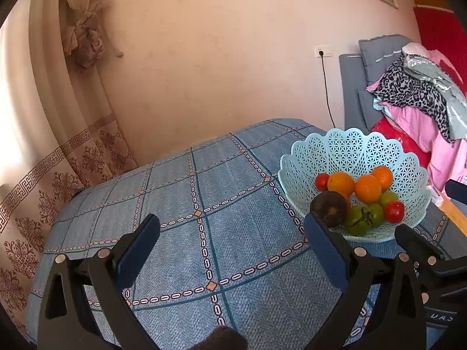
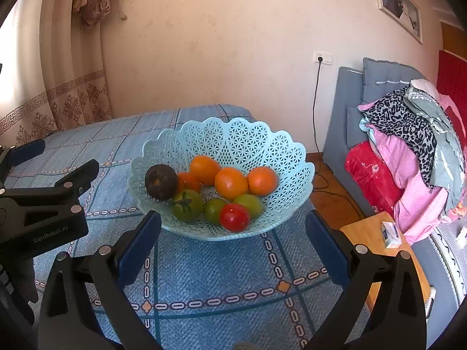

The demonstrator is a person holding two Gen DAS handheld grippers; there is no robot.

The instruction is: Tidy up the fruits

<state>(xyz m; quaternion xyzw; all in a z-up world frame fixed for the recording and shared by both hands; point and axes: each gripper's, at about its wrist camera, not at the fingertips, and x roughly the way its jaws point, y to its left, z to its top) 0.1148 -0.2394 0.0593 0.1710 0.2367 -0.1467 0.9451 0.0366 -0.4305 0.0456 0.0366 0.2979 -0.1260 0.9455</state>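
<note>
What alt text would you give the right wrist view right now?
A pale blue lattice basket on a blue patterned tablecloth holds orange, green and red fruits plus one dark brown fruit at its left rim. The right tongs stand open and empty before it, the left tongs at left.

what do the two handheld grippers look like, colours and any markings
Both the left gripper and the right gripper have black plastic arms with round silver rivets and flat dark blue pads on the fingers. The left one's black body carries pale lettering that seems to read GenRobot AI.
</note>
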